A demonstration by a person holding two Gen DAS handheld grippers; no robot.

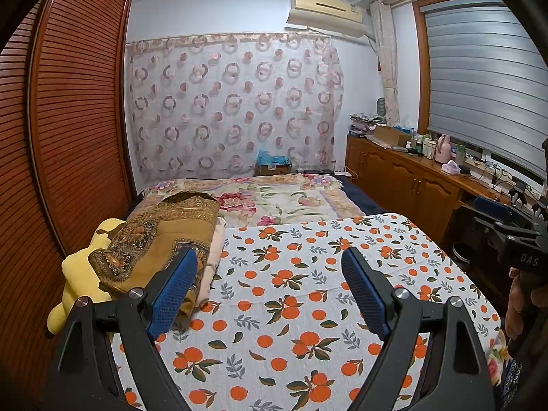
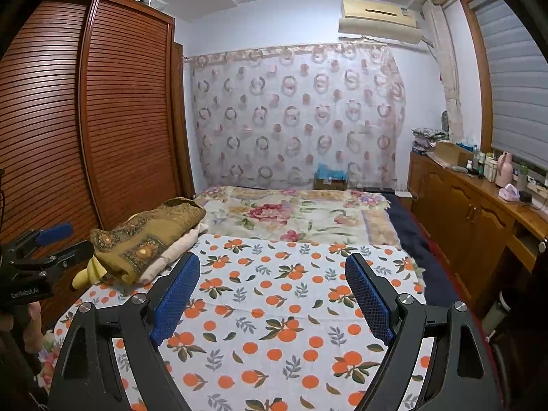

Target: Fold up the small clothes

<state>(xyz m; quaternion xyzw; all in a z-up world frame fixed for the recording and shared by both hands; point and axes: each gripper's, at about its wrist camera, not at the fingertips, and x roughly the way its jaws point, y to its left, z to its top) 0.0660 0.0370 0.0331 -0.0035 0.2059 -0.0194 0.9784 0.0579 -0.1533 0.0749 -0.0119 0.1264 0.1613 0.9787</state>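
Observation:
A white cloth with an orange-fruit print lies spread flat on the bed; it also shows in the right wrist view. My left gripper is open and empty, held above the cloth's near part. My right gripper is open and empty, also above the cloth. The right gripper shows at the right edge of the left wrist view; the left gripper shows at the left edge of the right wrist view. I see no small garment apart from this cloth.
A folded brown patterned blanket on a cream one and a yellow plush toy lie at the cloth's left. A floral bedspread lies beyond. A slatted wardrobe stands left, a wooden cabinet with bottles right.

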